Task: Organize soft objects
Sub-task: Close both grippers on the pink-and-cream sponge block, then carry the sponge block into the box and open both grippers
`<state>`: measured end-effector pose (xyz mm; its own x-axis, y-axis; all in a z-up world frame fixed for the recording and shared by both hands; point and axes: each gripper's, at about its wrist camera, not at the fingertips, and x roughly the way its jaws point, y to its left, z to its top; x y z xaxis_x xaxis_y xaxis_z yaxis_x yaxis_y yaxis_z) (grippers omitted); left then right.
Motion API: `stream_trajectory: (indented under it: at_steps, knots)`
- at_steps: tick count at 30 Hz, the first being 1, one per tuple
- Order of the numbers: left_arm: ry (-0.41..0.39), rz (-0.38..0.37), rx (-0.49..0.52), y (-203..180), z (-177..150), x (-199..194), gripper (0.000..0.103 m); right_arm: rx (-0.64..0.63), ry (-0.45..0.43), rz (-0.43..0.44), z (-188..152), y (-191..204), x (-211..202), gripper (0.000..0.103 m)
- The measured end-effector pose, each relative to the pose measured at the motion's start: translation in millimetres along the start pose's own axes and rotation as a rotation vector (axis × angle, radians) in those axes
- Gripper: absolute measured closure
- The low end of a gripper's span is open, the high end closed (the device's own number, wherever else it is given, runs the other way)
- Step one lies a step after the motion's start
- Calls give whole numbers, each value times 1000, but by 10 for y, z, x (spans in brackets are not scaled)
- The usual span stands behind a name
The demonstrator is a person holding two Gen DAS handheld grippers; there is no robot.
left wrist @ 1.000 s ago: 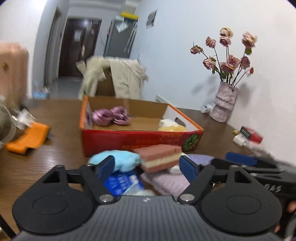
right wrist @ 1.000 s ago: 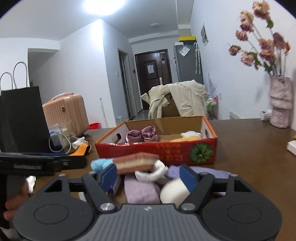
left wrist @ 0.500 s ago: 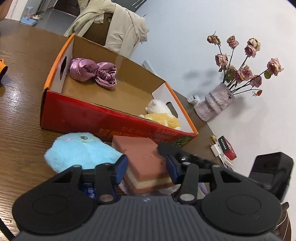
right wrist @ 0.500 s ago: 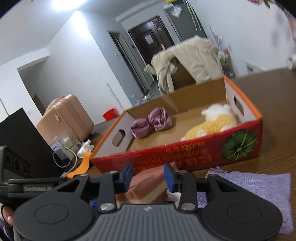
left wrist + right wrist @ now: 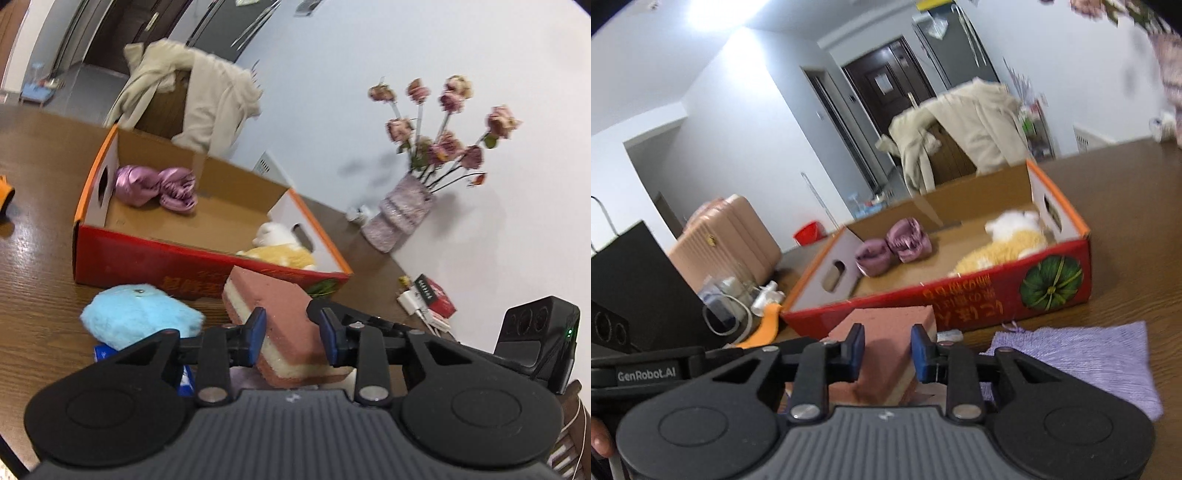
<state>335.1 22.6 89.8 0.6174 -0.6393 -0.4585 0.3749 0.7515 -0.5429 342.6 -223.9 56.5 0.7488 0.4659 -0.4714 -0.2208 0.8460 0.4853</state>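
Note:
A pink and cream layered sponge block (image 5: 280,314) is held between both grippers, raised in front of the red cardboard box (image 5: 155,254). My left gripper (image 5: 291,336) is shut on one end of the block. My right gripper (image 5: 887,350) is shut on the other end (image 5: 886,332). Inside the box lie a purple satin scrunchie (image 5: 155,186) and a yellow and white plush toy (image 5: 277,247). A light blue plush (image 5: 136,314) lies on the table in front of the box. A purple cloth (image 5: 1082,354) lies to the right.
A vase of dried roses (image 5: 402,214) stands by the wall at the right. A red pack and white charger (image 5: 428,299) lie near it. A pink suitcase (image 5: 727,240), a black bag (image 5: 639,288) and an orange item (image 5: 768,321) are to the left.
Both grippers have closed on the sponge block and lifted it, and both views have tilted and moved closer to the box.

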Motion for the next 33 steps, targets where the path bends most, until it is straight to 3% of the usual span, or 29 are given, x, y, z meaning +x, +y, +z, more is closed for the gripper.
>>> stream_trajectory:
  at_steps: [9,17,22,26,33]
  knots:
    - [-74,-1,44,-315,-104,-464,71,-66,-77,33,11,309,-518,77]
    - [-129,21,60,-227,167,-465,71,-122,-100,53,270,518,-372,77]
    - [-147,37,35,70,619,-246,71,-126,-91,80,685,562,55,77]
    - [-121,75,-5,454,890,24,71,-106,-39,82,920,507,639,77]
    - [-29,170,-20,1019,1006,532,71,-82,67,30,884,347,1601,77]
